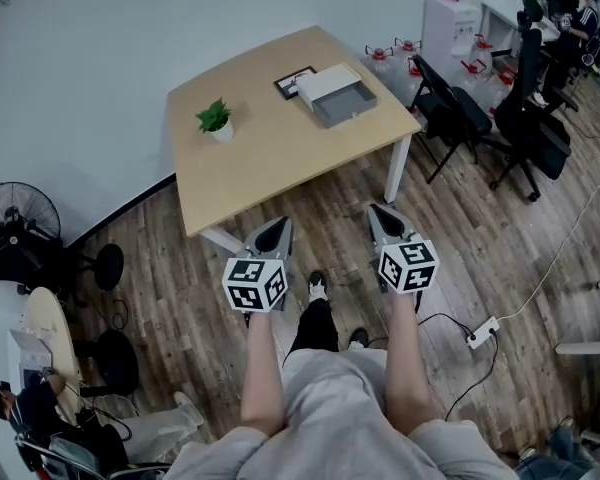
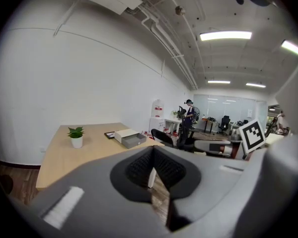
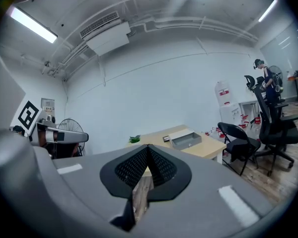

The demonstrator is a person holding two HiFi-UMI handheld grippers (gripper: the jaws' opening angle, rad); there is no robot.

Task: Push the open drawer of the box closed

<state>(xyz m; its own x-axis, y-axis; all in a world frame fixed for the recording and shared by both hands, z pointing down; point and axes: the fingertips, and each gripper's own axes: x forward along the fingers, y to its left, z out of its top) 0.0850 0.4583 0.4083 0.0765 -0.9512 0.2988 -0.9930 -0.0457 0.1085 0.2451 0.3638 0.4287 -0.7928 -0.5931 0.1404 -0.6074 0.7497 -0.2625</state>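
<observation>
A white box [image 1: 327, 81] with a grey drawer [image 1: 345, 104] pulled open lies on the far right part of a wooden table [image 1: 260, 158]. It also shows small in the left gripper view as the box [image 2: 129, 138] and in the right gripper view as the box [image 3: 186, 139]. My left gripper [image 1: 277, 226] and right gripper [image 1: 380, 211] hang over the floor in front of the table, well short of the box. Both are shut, jaws meeting at the tips, nothing held. The left gripper [image 2: 152, 150] and right gripper [image 3: 148, 148] point toward the table.
A small potted plant [image 1: 216, 120] and a dark framed card [image 1: 293, 81] also stand on the table. Black chairs [image 1: 450, 113] are to the right, with a water dispenser [image 1: 450, 23] behind them. A fan [image 1: 20, 213] stands left. A power strip [image 1: 482, 332] lies on the floor.
</observation>
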